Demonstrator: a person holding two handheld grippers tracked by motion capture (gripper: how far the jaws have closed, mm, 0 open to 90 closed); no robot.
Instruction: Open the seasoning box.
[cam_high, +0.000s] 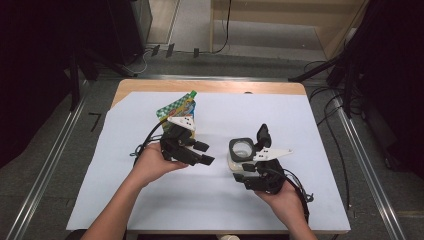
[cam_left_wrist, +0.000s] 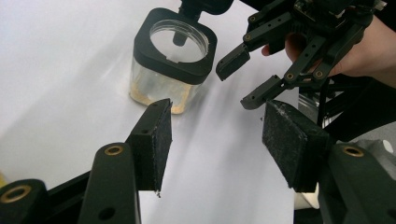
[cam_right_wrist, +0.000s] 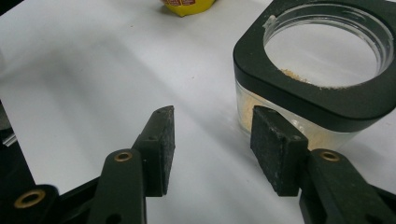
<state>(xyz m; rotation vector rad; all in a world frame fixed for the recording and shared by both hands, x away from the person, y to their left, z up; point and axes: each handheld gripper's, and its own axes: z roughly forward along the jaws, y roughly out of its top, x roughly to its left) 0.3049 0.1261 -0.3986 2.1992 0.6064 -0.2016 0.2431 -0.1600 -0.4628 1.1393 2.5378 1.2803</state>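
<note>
A clear square jar (cam_high: 241, 150) with a black rim and no lid stands on the white sheet, a thin layer of yellowish crumbs in its bottom. My left gripper (cam_high: 204, 153) is open a short way to its left, aimed at the jar (cam_left_wrist: 170, 60) with nothing between the jaws (cam_left_wrist: 218, 112). My right gripper (cam_high: 243, 176) is open at the jar's near side. In its own view (cam_right_wrist: 213, 116) one pad (cam_right_wrist: 275, 140) sits just beside the jar (cam_right_wrist: 317, 88) wall, and I cannot tell whether they touch. The right gripper (cam_left_wrist: 247, 79) also appears open in the left gripper view.
A green and yellow pouch (cam_high: 179, 109) lies behind my left hand; its yellow end (cam_right_wrist: 187, 4) shows far off. The white sheet (cam_high: 210, 200) covers the wooden table (cam_high: 210, 86). A black part (cam_high: 263, 134) rises just behind the jar. Cables trail from both grippers.
</note>
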